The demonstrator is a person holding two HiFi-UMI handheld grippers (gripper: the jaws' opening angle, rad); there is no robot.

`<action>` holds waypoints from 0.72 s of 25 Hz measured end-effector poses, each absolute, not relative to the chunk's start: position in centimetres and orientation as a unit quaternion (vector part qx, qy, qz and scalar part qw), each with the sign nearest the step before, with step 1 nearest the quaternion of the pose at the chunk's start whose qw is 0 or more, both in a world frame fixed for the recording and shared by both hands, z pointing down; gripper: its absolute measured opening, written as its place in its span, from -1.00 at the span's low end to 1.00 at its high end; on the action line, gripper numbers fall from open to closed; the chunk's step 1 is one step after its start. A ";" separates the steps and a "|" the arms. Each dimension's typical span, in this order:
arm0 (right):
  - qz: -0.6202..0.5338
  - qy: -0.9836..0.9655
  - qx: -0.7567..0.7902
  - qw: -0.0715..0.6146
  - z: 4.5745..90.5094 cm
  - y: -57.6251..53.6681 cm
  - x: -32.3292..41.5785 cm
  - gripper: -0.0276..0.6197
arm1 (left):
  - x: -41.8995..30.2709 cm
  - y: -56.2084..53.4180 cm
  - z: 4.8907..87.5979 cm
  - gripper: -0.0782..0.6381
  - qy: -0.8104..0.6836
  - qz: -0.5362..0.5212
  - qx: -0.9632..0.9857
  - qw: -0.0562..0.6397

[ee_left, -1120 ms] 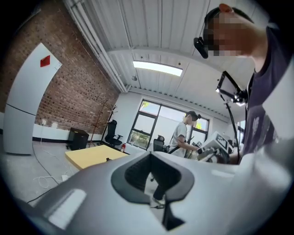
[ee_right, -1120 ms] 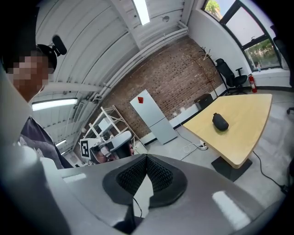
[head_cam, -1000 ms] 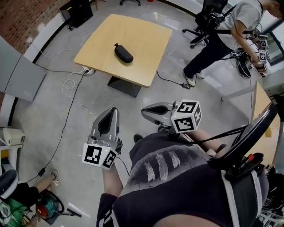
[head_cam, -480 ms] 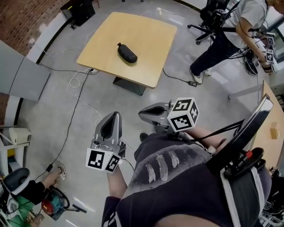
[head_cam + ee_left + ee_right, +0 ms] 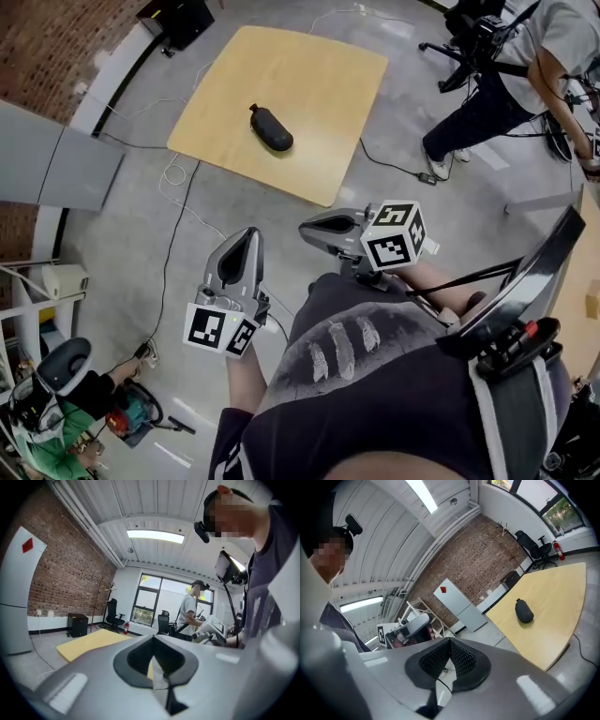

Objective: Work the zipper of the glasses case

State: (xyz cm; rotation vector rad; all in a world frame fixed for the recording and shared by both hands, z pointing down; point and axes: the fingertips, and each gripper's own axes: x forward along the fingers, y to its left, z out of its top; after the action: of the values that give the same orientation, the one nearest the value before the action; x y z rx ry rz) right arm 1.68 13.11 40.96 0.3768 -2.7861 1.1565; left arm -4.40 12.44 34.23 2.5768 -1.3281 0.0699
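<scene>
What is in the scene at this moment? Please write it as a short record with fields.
table: a wooden table on the grey floor, ahead of the person
glasses case: a black glasses case lying near the middle of the table; its zipper is too small to see
left hand-held gripper: the left hand-held gripper has its jaws together with nothing between them; it is in the air, short of the table
right hand-held gripper: the right hand-held gripper has its jaws together and is empty; it is also short of the table
second person: a second person stands beyond the table's right side
task state: case not yet touched
</scene>
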 end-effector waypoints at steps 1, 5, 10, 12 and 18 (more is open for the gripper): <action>0.384 -0.914 0.120 0.046 40.9 12.3 2.5 -0.91 | -3.6 11.8 34.1 -0.79 -0.458 0.027 0.881 0.119; 0.401 -0.910 0.100 0.032 40.9 9.6 5.4 -0.91 | -0.5 9.1 33.9 -0.79 -0.471 0.045 0.874 0.115; 0.418 -0.906 0.053 0.025 41.0 6.6 5.7 -0.91 | -0.5 6.8 32.8 -0.79 -0.513 0.068 0.849 0.103; 0.422 -0.906 0.035 0.028 41.1 6.2 5.3 -0.91 | -1.0 6.6 32.5 -0.79 -0.528 0.072 0.840 0.103; 0.413 -0.910 0.007 0.018 40.3 4.9 5.1 -0.91 | -0.9 5.5 32.2 -0.79 -0.536 0.088 0.832 0.112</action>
State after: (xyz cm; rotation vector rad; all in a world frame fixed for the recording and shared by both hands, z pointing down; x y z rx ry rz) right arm 5.05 4.90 40.33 0.0214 -2.8275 1.2831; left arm -0.91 5.51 32.17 2.4422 -1.5743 0.2580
